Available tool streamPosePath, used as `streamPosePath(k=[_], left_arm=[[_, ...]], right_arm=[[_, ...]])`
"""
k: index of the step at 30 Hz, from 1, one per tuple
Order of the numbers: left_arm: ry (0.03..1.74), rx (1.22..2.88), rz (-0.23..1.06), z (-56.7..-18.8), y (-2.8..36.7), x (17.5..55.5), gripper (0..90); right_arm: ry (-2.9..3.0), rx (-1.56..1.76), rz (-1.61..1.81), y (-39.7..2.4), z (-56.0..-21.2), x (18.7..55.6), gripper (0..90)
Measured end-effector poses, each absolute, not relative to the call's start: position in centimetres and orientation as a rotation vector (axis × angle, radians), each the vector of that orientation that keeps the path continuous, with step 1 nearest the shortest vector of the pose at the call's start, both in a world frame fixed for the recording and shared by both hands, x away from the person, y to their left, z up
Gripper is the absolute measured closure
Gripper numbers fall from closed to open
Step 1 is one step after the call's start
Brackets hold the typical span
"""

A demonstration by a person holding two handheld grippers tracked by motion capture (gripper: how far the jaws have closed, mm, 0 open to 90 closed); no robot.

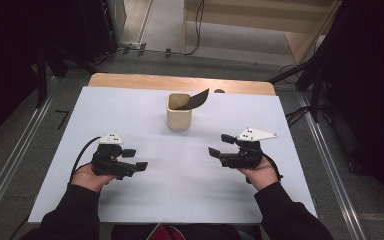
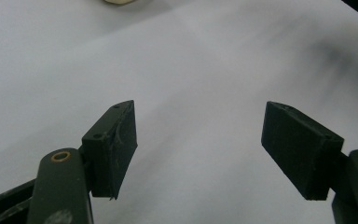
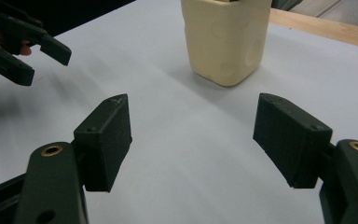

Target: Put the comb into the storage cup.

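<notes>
Person's dark sleeves (image 1: 70, 212) come in at the near edge of the table (image 1: 180, 190), which is covered by a white sheet. Left gripper (image 1: 134, 160) sits near-left, held just above the sheet, fingers (image 2: 114, 144) released with a wide gap, nothing between them, white sheet visible through the gap. Black cable (image 1: 80, 152) loops off its outer side. Right gripper (image 1: 221, 145) sits near-right, roughly level with the left one, well apart from it, tips pointing inward toward the left gripper. Its fingers (image 3: 107, 140) are also spread wide and empty. Grey three-cornered plate (image 1: 255, 134) on top of it.

Farther out, cream square cup (image 1: 179, 113) stands upright at mid-table, between and beyond both grippers, touching neither. In the right gripper view it sits ahead of the gap, slightly right. A dark flat piece (image 1: 194, 99) sticks out of the cup, leaning right over the rim. Bare wooden table edge (image 1: 180, 82) at the far side, then floor with cables (image 1: 198, 25).
</notes>
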State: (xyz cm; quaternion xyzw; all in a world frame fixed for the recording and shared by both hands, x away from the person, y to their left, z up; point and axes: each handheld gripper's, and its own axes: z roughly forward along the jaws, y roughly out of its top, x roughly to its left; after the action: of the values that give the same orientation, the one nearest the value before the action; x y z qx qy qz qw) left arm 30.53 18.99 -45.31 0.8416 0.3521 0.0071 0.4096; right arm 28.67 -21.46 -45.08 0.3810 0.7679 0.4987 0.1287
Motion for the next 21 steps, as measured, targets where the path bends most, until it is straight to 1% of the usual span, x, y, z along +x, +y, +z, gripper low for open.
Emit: streamPosePath(k=[21], left_arm=[[0.886,2.109,0.018,-45.3,19.2,30.1,27.2]], right_arm=[[2.228,1.139,1.448,-24.3,-46.0,26.1,25.7]])
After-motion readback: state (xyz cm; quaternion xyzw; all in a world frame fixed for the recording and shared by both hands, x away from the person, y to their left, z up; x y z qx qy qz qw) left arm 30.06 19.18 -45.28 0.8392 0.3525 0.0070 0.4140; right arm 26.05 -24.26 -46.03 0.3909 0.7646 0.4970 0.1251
